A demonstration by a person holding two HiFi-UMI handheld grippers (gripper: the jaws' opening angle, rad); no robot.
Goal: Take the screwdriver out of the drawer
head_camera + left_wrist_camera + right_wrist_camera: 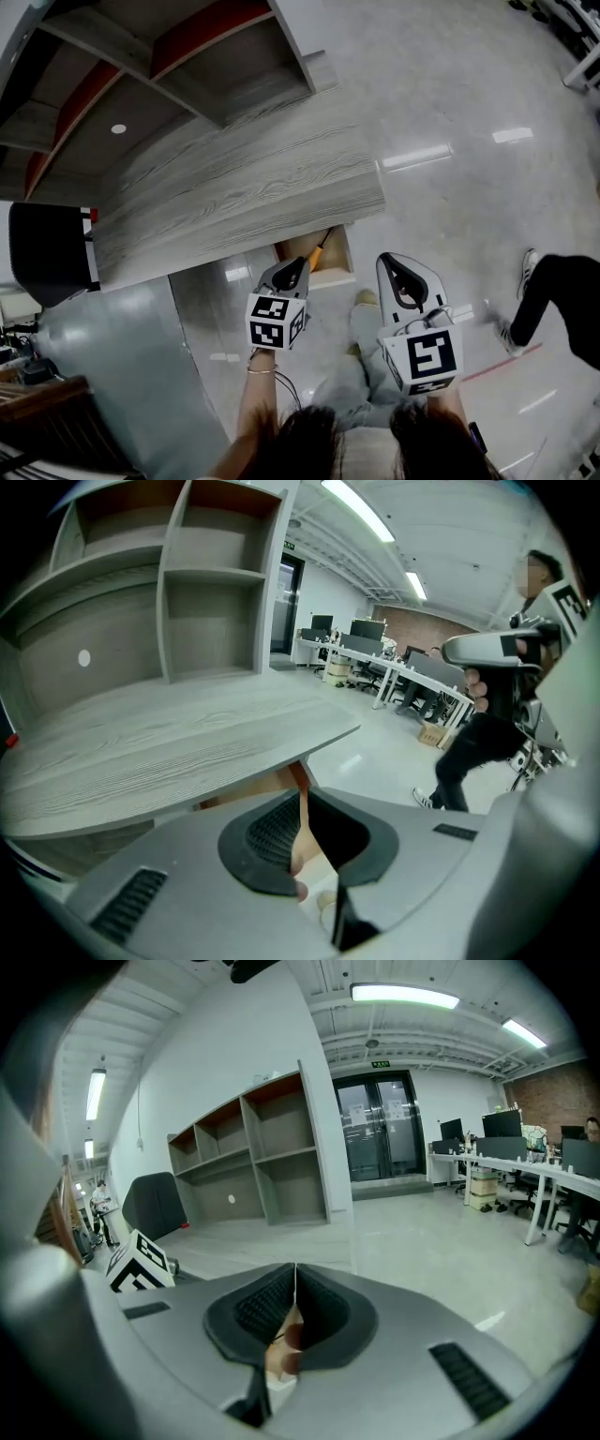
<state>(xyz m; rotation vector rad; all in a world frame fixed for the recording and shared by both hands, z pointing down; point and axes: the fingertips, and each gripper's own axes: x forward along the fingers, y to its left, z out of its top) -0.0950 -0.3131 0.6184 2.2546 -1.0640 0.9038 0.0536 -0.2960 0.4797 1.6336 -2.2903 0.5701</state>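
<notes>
Most of the screwdriver [322, 246] was hidden. The head view showed only an orange length with a dark end, slanting out from under the front edge of the desk [234, 187]. The tip of the left hand-held gripper [298, 265] overlapped its lower end. The drawer [336, 264] was also cut off by the desk's edge, and only its pulled-out outer part showed, below the desk near its corner.

The left gripper view reduced the drawer [248, 797] to a sliver of pale wood under the desk [169, 733]. A thin orange strip there was too small to identify. That view showed the left hand-held gripper [302, 799] with its pads meeting at the tips and nothing between them. It also showed a person [478, 733] in dark clothes walking on the floor beyond the desk, seen only as a leg and shoe [553, 295] in the head view.

The right gripper view missed the drawer entirely. It took in the shelf unit [253, 1157] behind the desk, a black chair [155, 1204] and the left one's marker cube [141, 1265]. The right hand-held gripper [295, 1283] had its pads pressed together, empty. In the head view it [392, 265] sat off the desk's corner, beside the drawer.

The drawer held the screwdriver, and the rest of its inside lay out of sight under the desk.
</notes>
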